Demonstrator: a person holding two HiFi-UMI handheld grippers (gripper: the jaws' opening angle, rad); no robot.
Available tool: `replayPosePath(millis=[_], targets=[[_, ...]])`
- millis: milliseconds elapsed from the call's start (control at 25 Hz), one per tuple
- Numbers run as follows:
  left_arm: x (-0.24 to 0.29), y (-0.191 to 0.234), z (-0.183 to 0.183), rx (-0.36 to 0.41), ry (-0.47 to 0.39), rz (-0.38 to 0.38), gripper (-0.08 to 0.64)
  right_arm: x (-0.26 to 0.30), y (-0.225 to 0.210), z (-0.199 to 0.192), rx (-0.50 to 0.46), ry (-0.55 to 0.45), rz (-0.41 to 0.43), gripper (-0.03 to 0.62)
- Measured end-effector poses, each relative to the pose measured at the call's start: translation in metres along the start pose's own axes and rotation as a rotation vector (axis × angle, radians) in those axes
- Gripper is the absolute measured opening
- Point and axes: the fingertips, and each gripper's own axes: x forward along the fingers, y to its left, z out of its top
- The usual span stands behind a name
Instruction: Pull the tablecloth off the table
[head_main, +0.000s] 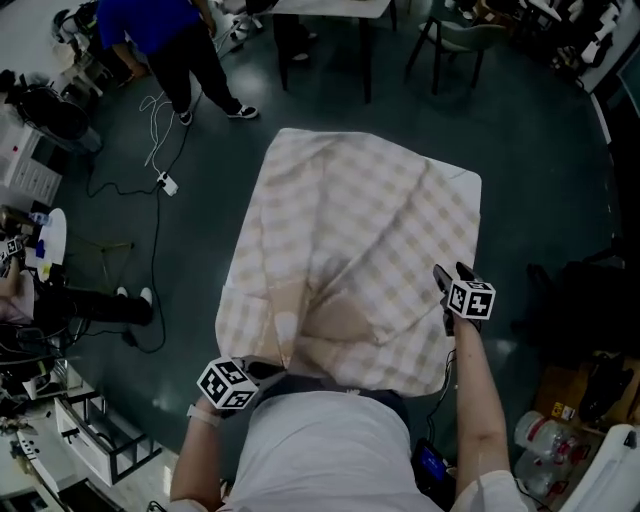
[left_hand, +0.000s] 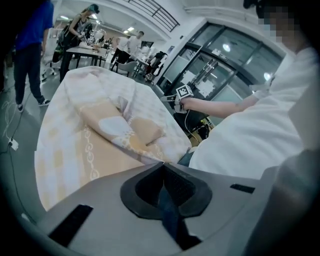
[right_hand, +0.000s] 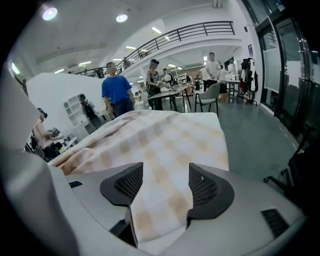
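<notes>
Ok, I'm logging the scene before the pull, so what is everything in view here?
tablecloth: one, cream and beige checks, draped over the table, centre.
person in blue top: one, standing beyond the cloth, far left.
chair: one, dark, beyond the cloth, far right.
power strip: one, white, on the floor at left, cable attached.
plastic bottles: at least two, clear, near right.
left gripper: one, grey, jaws shut, by the cloth's near left corner.
right gripper: one, grey, jaws open, cloth edge lying between them, near right.
</notes>
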Motion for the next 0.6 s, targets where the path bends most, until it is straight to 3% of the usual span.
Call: replayPosePath(millis=[200, 400, 600], targets=[[0.001, -0.005, -0.011, -0.075, -0.044, 0.036, 0.012, 0.039, -0.016, 0.015, -0.092, 0.073, -0.031, 0.263], [0.006, -0.002, -0.016, -0.094, -0.055, 0.102, 0.015, 0.062, -0.037, 0.005, -0.094, 0.153, -0.077, 0.268], [-0.008, 0.000, -0.020, -0.131, -0.081, 0.140, 0.118, 0.072, -0.038, 0.005, -0.107, 0.169, -0.096, 0.268]])
